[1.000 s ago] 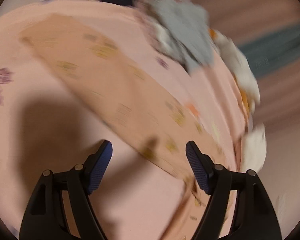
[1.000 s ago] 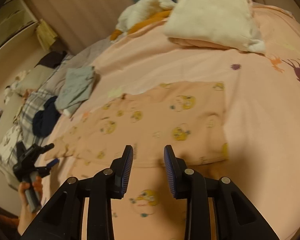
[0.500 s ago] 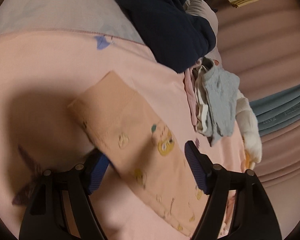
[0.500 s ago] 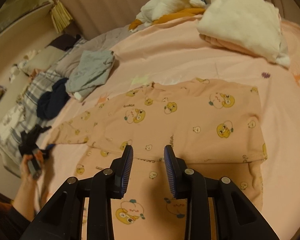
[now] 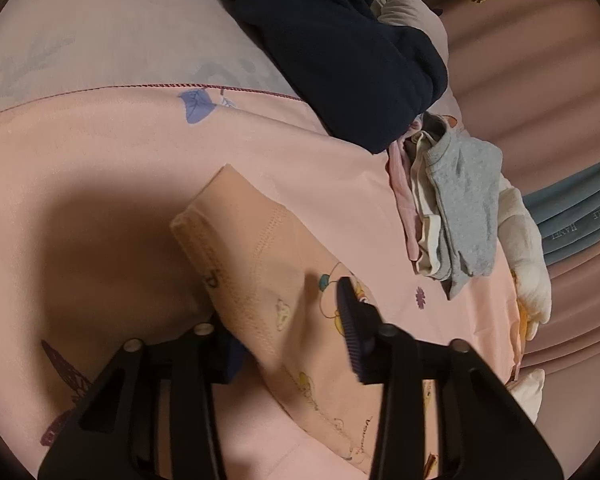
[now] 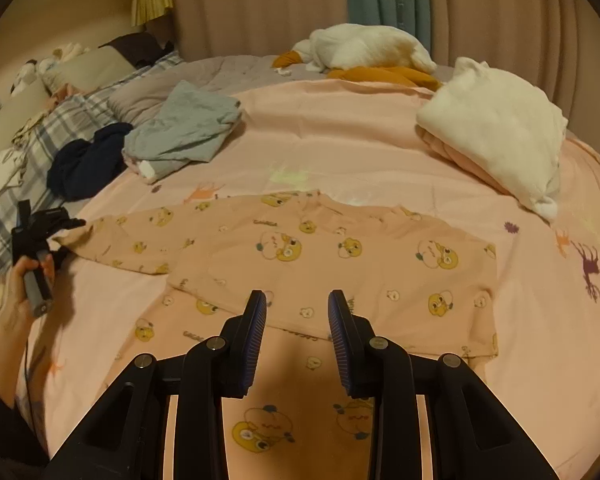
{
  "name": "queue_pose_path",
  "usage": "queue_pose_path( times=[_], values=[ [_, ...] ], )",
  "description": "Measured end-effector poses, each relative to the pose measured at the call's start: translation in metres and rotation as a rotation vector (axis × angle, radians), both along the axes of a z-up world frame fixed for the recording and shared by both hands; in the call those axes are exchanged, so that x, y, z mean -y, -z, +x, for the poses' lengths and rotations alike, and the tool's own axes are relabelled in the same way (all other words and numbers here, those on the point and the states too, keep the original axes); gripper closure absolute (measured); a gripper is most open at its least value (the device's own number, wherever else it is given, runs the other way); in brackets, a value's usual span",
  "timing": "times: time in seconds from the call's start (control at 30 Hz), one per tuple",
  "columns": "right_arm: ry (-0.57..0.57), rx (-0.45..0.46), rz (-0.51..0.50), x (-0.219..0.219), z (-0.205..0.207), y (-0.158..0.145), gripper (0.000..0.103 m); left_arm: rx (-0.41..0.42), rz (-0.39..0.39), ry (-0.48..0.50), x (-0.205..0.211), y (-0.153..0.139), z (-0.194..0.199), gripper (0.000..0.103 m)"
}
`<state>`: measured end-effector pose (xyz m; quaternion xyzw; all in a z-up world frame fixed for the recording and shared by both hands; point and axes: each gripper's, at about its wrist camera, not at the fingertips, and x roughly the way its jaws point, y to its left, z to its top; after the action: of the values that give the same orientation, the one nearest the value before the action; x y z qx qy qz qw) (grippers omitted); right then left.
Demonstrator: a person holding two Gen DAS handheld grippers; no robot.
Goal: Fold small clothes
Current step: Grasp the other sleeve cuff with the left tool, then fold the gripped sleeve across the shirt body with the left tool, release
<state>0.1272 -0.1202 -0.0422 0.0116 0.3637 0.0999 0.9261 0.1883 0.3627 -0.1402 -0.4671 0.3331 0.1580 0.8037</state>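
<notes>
A small peach shirt (image 6: 340, 256) printed with yellow ducks lies flat on the pink sheet (image 6: 340, 128). Its long sleeve (image 6: 112, 236) stretches out to the left. In the left wrist view the sleeve's cuff end (image 5: 252, 248) lies across my left gripper (image 5: 292, 340), whose jaws are closing around it. One fingertip (image 5: 350, 312) rests on top of the cloth and the other is hidden beneath it. The right wrist view also shows the left gripper (image 6: 48, 220), held by a hand. My right gripper (image 6: 296, 308) hovers over the shirt's near hem, partly open with nothing in it.
A folded grey garment (image 6: 184, 132) and a navy heap (image 6: 84, 160) lie at the far left, close to the sleeve's end. A folded white blanket (image 6: 496, 128) sits at the back right, a white and orange plush (image 6: 360, 48) behind it. Plaid pillows (image 6: 60, 120) line the left edge.
My left gripper has travelled along the sleeve to its cuff and its jaws have narrowed around it. My right gripper has risen and rolled, with more of the shirt showing.
</notes>
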Motion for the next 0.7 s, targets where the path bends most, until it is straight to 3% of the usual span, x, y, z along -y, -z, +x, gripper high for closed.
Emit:
queue_pose_path(
  times=[0.33, 0.5, 0.7],
  values=[
    [-0.009, 0.02, -0.012, -0.004, -0.003, -0.005, 0.071, -0.035, 0.018, 0.0, -0.003, -0.002, 0.0, 0.098],
    [-0.01, 0.015, -0.003, -0.005, -0.002, -0.005, 0.071, -0.052, 0.1, 0.024, 0.006, -0.018, 0.001, 0.098],
    [0.001, -0.006, 0.033, 0.003, -0.001, -0.001, 0.071, -0.003, 0.211, 0.082, 0.033, -0.059, 0.003, 0.1]
  ],
)
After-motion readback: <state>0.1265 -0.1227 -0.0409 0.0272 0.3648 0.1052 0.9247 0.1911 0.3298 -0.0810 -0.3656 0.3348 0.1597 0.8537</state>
